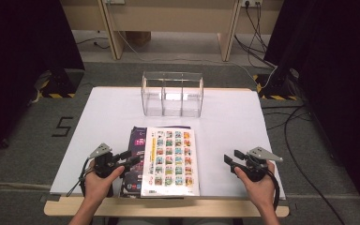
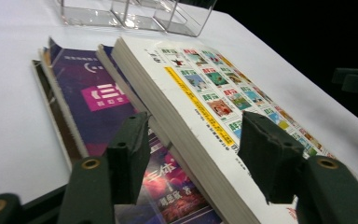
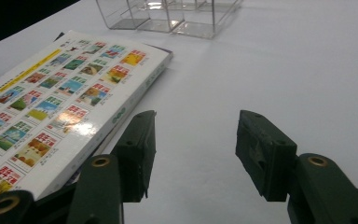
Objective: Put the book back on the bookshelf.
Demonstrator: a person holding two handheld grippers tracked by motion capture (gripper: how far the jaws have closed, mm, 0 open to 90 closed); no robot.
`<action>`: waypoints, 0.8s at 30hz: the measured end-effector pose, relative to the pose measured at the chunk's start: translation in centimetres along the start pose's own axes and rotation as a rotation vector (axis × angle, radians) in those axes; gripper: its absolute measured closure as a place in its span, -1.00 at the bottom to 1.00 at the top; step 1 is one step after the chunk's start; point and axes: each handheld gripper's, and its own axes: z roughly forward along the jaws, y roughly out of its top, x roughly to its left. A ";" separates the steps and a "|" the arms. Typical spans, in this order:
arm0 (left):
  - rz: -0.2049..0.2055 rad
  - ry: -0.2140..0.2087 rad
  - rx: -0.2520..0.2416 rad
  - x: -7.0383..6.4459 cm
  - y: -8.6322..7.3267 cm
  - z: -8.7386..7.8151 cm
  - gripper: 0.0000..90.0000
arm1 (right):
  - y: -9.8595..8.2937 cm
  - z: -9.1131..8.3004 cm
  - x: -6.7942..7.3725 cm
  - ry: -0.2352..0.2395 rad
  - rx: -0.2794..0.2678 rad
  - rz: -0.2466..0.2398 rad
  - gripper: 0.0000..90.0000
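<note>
The left gripper sits near the worktop's front edge, left of centre, its jaws spread apart with nothing between them. In the left gripper view its open jaws straddle the near long side of the white book without touching it, one jaw over the purple book and the other over the white cover. The right gripper is held near the front right part of the worktop, well apart from the books, jaws likewise apart and empty; in the right gripper view they hang over bare white worktop, with the white book just to their left. A hand holds the left gripper and another hand holds the right, both coming in over the front edge.

The books lie flat in a stack at the front centre of the worktop, reaching almost to its front edge. The white book, covered in rows of small coloured pictures, lies on top, shifted right. The purple book shows beneath it along the left side, and in the left gripper view more thin books lie under that one, their edges stepped outward.

Farther back, near the centre of the worktop's far edge, stands a clear rack with three compartments, apart from the books.
</note>
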 end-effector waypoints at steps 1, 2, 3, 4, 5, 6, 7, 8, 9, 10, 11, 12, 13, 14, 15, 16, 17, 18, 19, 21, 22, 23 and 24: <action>-0.004 -0.004 0.008 0.0 0.0 0.2 0.01 | 0.1 0.3 0.2 0.011 0.006 -0.001 0.07; -0.010 -0.004 0.020 0.0 0.1 0.4 0.03 | 0.2 0.5 0.4 0.020 0.014 -0.006 0.07; -0.014 -0.001 0.032 0.0 0.1 0.5 0.04 | 0.3 0.8 0.6 0.036 0.021 -0.009 0.08; -0.015 0.001 0.042 0.1 0.1 0.7 0.05 | 0.4 1.1 0.7 0.047 0.029 -0.009 0.08; -0.021 0.002 0.061 0.1 0.1 0.9 0.05 | 0.4 1.3 0.9 0.056 0.036 -0.008 0.08; -0.023 0.004 0.071 0.2 0.2 1.1 0.07 | 0.5 1.7 1.2 0.073 0.051 -0.011 0.08; -0.026 0.002 0.079 0.2 0.3 1.2 0.07 | 0.6 2.0 1.4 0.086 0.063 -0.014 0.08; -0.029 0.001 0.097 0.2 0.4 1.5 0.07 | 0.7 2.3 1.6 0.094 0.072 -0.017 0.08; -0.035 0.000 0.104 0.1 0.5 1.7 0.08 | 0.8 2.7 1.9 0.110 0.079 -0.022 0.08; -0.046 -0.008 0.117 0.1 0.5 2.0 0.08 | 0.9 2.9 2.2 0.114 0.086 -0.022 0.08; -0.057 -0.013 0.125 0.1 0.6 2.2 0.08 | 1.0 3.4 2.6 0.130 0.096 -0.029 0.08; -0.063 -0.014 0.136 0.1 0.6 2.4 0.07 | 1.1 3.7 2.9 0.136 0.106 -0.033 0.08; -0.064 -0.020 0.145 0.0 0.6 2.6 0.07 | 1.1 4.1 3.3 0.146 0.119 -0.038 0.09; -0.064 -0.025 0.162 -0.1 0.6 2.9 0.07 | 1.2 4.4 3.6 0.154 0.129 -0.043 0.09; -0.069 -0.025 0.170 -0.1 0.6 3.1 0.07 | 1.2 4.8 4.0 0.168 0.143 -0.049 0.09; -0.070 -0.023 0.176 -0.1 0.6 3.3 0.07 | 1.3 5.2 4.3 0.178 0.154 -0.053 0.09; -0.077 -0.024 0.181 -0.1 0.5 3.5 0.07 | 1.3 5.5 4.6 0.185 0.163 -0.058 0.09; -0.077 -0.024 0.181 -0.1 0.5 3.5 0.07 | 1.3 5.5 4.6 0.185 0.163 -0.058 0.09; -0.089 -0.037 0.183 -0.1 0.5 3.8 0.08 | 1.4 6.3 5.1 0.208 0.180 -0.060 0.09; -0.096 -0.033 0.189 -0.1 0.5 4.0 0.08 | 1.5 6.9 5.4 0.220 0.194 -0.064 0.09; -0.101 -0.034 0.190 -0.1 0.5 4.1 0.08 | 1.5 7.1 5.5 0.224 0.198 -0.060 0.09; -0.110 -0.038 0.190 0.0 0.5 4.1 0.08 | 1.5 7.4 5.5 0.226 0.206 -0.060 0.09; -0.116 -0.039 0.194 0.1 0.5 4.1 0.08 | 1.5 7.6 5.6 0.227 0.213 -0.053 0.09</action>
